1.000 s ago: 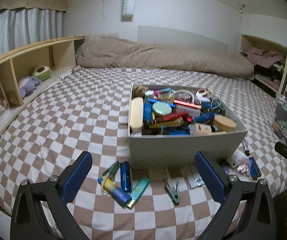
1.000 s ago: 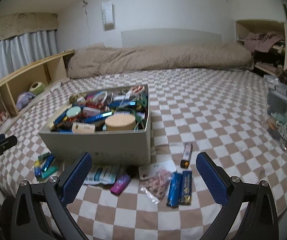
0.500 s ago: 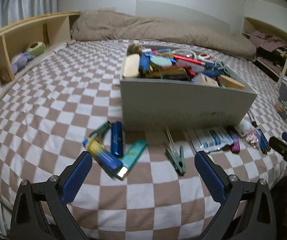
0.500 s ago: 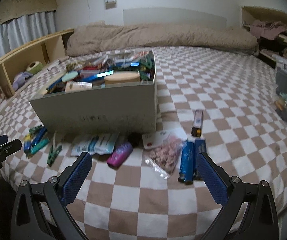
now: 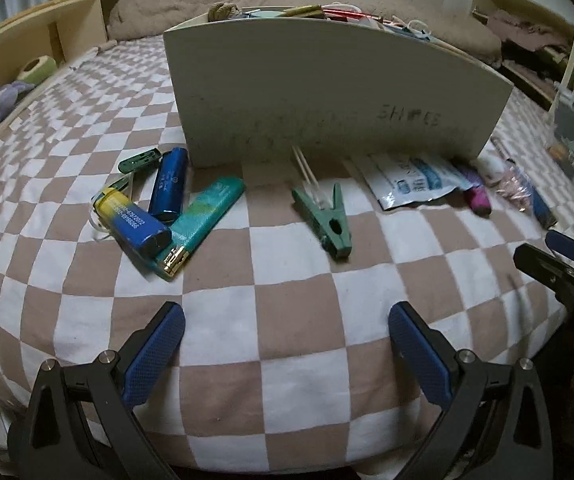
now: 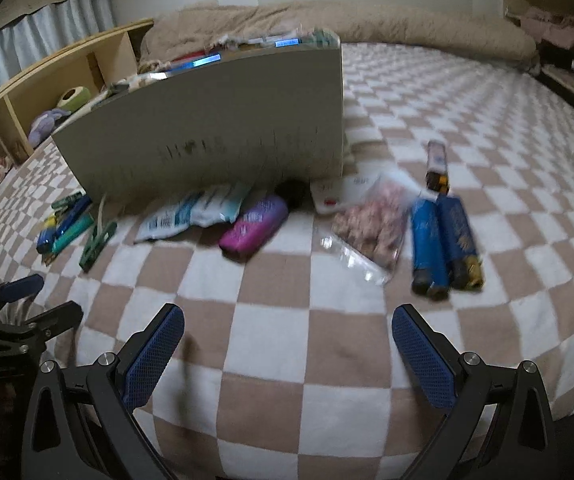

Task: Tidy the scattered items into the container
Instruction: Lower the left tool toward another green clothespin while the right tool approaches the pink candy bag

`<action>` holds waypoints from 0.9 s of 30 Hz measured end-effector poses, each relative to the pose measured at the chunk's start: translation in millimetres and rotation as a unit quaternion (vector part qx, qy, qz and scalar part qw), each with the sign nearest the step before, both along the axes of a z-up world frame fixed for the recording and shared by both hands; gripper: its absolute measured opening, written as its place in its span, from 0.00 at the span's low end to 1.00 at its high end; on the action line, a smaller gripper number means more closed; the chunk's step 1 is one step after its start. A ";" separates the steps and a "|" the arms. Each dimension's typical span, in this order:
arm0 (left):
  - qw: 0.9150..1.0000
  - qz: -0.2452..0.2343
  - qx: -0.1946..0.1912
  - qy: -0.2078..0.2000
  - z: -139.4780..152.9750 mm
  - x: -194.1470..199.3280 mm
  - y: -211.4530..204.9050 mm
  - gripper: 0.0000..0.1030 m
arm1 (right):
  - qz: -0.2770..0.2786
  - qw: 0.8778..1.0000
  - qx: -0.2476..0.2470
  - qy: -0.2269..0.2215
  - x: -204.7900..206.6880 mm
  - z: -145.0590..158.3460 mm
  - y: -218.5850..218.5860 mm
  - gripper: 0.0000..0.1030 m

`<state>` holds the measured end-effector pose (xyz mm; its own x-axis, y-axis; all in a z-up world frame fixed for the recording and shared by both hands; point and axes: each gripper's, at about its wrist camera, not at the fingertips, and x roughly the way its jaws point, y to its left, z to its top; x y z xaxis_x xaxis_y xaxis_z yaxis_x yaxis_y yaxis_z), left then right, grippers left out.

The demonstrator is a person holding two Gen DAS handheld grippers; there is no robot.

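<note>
Left wrist view: the left gripper (image 5: 287, 344) sits low at the bottom centre, its blue pads spread wide with nothing between them, over the checked bedspread (image 5: 287, 276). The grey box (image 5: 327, 92) fills the upper middle, heaped items showing over its rim. Left of centre lies a pile of lighters: a yellow-blue one (image 5: 133, 222) across a teal one (image 5: 201, 220), with a dark blue one (image 5: 169, 182) beside them and a dark green one (image 5: 139, 161) at the box's left corner. Just right of centre is a green clothespin (image 5: 323, 220), two thin sticks (image 5: 305, 168) running from it to the box wall. At right, a white-blue sachet (image 5: 411, 180) lies against the box, then a purple lighter (image 5: 477, 198). The right gripper (image 5: 567, 260) shows at the right edge.

Right wrist view, somewhat blurred: the right gripper (image 6: 287, 346) at bottom centre is likewise spread wide and empty. The box (image 6: 215, 120) stands upper left. In front of it, left to right: lighters (image 6: 65, 224), clothespin (image 6: 97, 242), sachet (image 6: 195, 216), purple lighter (image 6: 255, 226), a white card (image 6: 337, 194), a clear bag of pink bits (image 6: 375, 226) and two blue lighters (image 6: 443, 244) side by side. A dark lighter (image 6: 437, 166) lies further up. The left gripper (image 6: 19, 300) is at the left edge.
</note>
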<state>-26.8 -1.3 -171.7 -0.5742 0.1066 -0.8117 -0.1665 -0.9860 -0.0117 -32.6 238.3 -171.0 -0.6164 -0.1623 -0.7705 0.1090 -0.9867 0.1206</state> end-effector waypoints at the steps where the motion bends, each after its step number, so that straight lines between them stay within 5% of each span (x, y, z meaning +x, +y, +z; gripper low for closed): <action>1: 1.000 -0.001 -0.005 0.004 -0.9 0.8 1.5 1.00 | 0.001 1.000 0.007 0.004 1.4 -1.0 -1.6 1.00; 12: 1.000 -0.011 -0.017 -0.001 -6.4 -6.2 7.6 1.00 | -0.002 0.999 0.030 0.018 1.8 -8.7 -9.2 1.00; 27: 0.997 -0.052 0.059 -0.005 3.1 -22.5 20.0 0.99 | 0.014 0.999 -0.007 0.037 -11.3 -11.9 1.4 1.00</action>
<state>-49.3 18.7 -168.6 -0.5475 0.2593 -0.7957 -0.2669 -0.9552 -0.1277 -44.0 239.7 -182.9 -0.6664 -0.1907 -0.7208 0.1457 -0.9814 0.1249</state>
